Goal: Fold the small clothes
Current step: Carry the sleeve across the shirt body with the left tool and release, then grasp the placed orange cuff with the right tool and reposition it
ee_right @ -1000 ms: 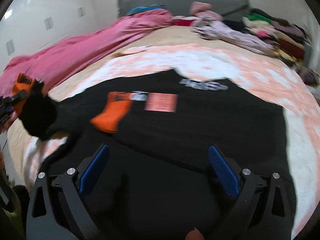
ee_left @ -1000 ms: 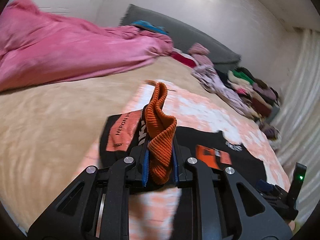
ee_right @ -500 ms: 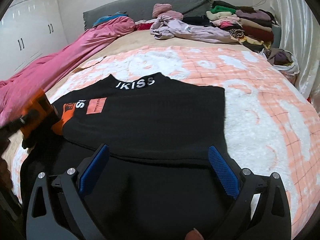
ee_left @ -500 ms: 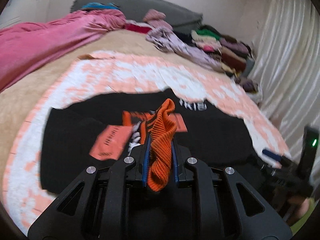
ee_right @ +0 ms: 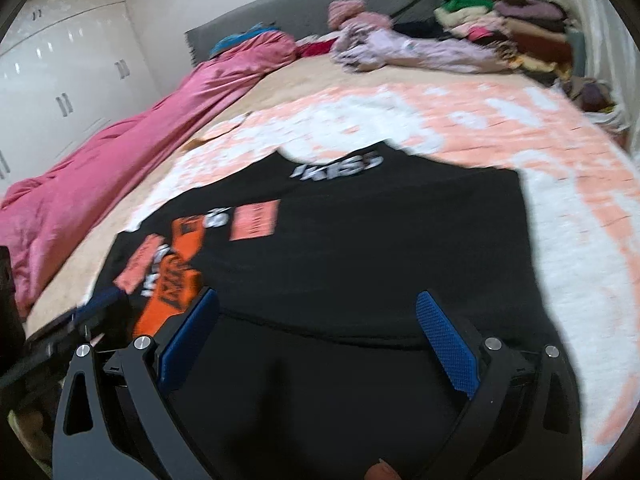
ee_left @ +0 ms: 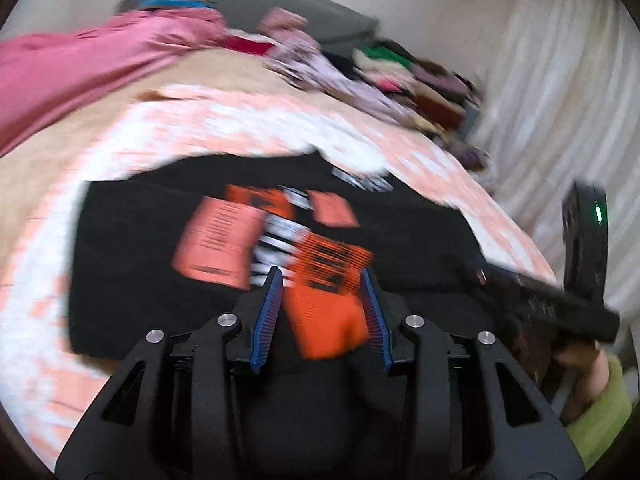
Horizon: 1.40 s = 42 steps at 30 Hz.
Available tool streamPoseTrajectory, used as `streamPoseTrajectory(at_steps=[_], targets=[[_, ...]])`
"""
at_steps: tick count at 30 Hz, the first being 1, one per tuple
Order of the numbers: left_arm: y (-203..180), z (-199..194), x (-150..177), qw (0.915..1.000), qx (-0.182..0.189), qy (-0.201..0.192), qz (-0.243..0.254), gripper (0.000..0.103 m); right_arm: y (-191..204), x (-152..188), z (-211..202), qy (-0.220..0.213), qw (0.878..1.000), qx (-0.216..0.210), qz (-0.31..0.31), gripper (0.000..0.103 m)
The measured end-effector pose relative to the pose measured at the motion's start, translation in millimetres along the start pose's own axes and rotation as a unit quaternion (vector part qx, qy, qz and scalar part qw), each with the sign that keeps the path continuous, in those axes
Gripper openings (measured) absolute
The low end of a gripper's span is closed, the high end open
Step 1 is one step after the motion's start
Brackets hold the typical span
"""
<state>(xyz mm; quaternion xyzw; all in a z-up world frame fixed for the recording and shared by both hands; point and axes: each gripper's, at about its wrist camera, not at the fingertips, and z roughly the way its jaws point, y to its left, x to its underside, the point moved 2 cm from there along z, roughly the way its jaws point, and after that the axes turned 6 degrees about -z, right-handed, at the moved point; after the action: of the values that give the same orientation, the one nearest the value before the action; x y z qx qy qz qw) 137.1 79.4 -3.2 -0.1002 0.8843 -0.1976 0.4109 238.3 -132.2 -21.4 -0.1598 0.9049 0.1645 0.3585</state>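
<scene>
Item: black sweater point(ee_right: 360, 248), spread flat on the peach-and-white blanket point(ee_right: 560, 216); neck with white lettering toward 12 o'clock in my right view, hem toward me at 6 o'clock

Item: orange cuff point(ee_left: 324, 296), ribbed, black lettering; lies on the sweater's front beside the coral patches point(ee_left: 220, 240), at 9 o'clock of the body in my right view. The sleeve it belongs to looks brought in across the chest

Item: my left gripper point(ee_left: 323, 308), jaws parted with a gap either side of the cuff, not pinching it. The cuff sits between the blue pads point(ee_left: 266, 320) and appears to rest on the sweater, though blur keeps me from saying whether a pad touches it

Item: my right gripper point(ee_right: 316, 340), jaws wide, nothing between them, hovering over the lower body of the sweater near the hem

Progress, as I judge it: one sleeve folded in; the other sleeve I cannot make out, so I cannot call it done or pending. The body is at full length, so the hem-to-neck fold is not yet made

Remaining beyond this piece: a lilac garment point(ee_right: 420, 52) and a heap of mixed clothes point(ee_right: 512, 28) at 1 o'clock near the grey headboard point(ee_right: 320, 8); whether that heap is already folded I cannot tell. A pink quilt point(ee_right: 120, 152) lies along 9 to 11 o'clock
</scene>
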Motion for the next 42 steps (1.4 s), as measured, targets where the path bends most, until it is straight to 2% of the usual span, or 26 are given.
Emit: streamPoseTrajectory(at_steps=[5,9,11,13,15,16,18,21,22,24,28,33,37,42], targets=[[42.9,-16.8,-18.7,0.9960,-0.066,-0.039,-0.047,0.040,37.4,-3.2,23.9,0.032,0.997,-0.068,-0.007,0.098],[67.3,-33.1,-27.1,0.9888,-0.109,-0.073,-0.070,0.045,59.6,-9.9,40.6,0.035,0.997,-0.066,-0.026,0.098],[75.6,-40.0,-28.2,0.9872,-0.110,-0.079,-0.083,0.047,67.1,-12.3,49.3,0.037,0.997,-0.063,-0.036,0.096],[83.1,-43.3,-28.3,0.9862,-0.108,-0.080,-0.097,0.047,73.3,-11.9,56.5,0.044,0.996,-0.069,-0.040,0.071],[86.8,-43.6,-28.1,0.9859,-0.104,-0.077,-0.106,0.049,83.4,-9.8,61.7,0.049,0.994,-0.080,-0.055,0.063],[87.4,-42.6,-27.6,0.9864,-0.098,-0.073,-0.110,0.050,85.9,-9.5,63.3,0.048,0.993,-0.085,-0.062,0.051],[88.8,-41.6,-26.0,0.9871,-0.081,-0.066,-0.121,0.052,95.5,-8.1,62.5,0.042,0.991,-0.102,-0.076,0.036],[86.5,-42.5,-25.4,0.9869,-0.087,-0.069,-0.117,0.052,106.4,-8.0,60.7,0.035,0.989,-0.096,-0.107,0.020],[86.7,-43.8,-25.7,0.9864,-0.090,-0.072,-0.117,0.052,107.6,-9.0,59.2,0.031,0.989,-0.098,-0.110,0.007],[88.3,-45.5,-26.1,0.9854,-0.092,-0.078,-0.120,0.055,112.6,-13.5,54.4,0.027,0.985,-0.125,-0.115,0.007],[91.0,-47.9,-27.3,0.9842,-0.102,-0.084,-0.118,0.057,121.7,-27.2,42.1,0.008,0.981,-0.145,-0.130,0.007],[90.8,-51.3,-27.3,0.9831,-0.106,-0.095,-0.115,0.057,107.9,-66.6,1.3,-0.052,0.979,-0.156,-0.124,0.007],[88.1,-49.5,-26.9,0.9842,-0.106,-0.093,-0.107,0.057,76.7,-90.4,-29.6,-0.086,0.982,-0.117,-0.123,0.007],[82.2,-46.9,-25.8,0.9858,-0.107,-0.092,-0.092,0.057,23.1,-100.6,-45.7,-0.093,0.989,-0.049,-0.100,0.007]])
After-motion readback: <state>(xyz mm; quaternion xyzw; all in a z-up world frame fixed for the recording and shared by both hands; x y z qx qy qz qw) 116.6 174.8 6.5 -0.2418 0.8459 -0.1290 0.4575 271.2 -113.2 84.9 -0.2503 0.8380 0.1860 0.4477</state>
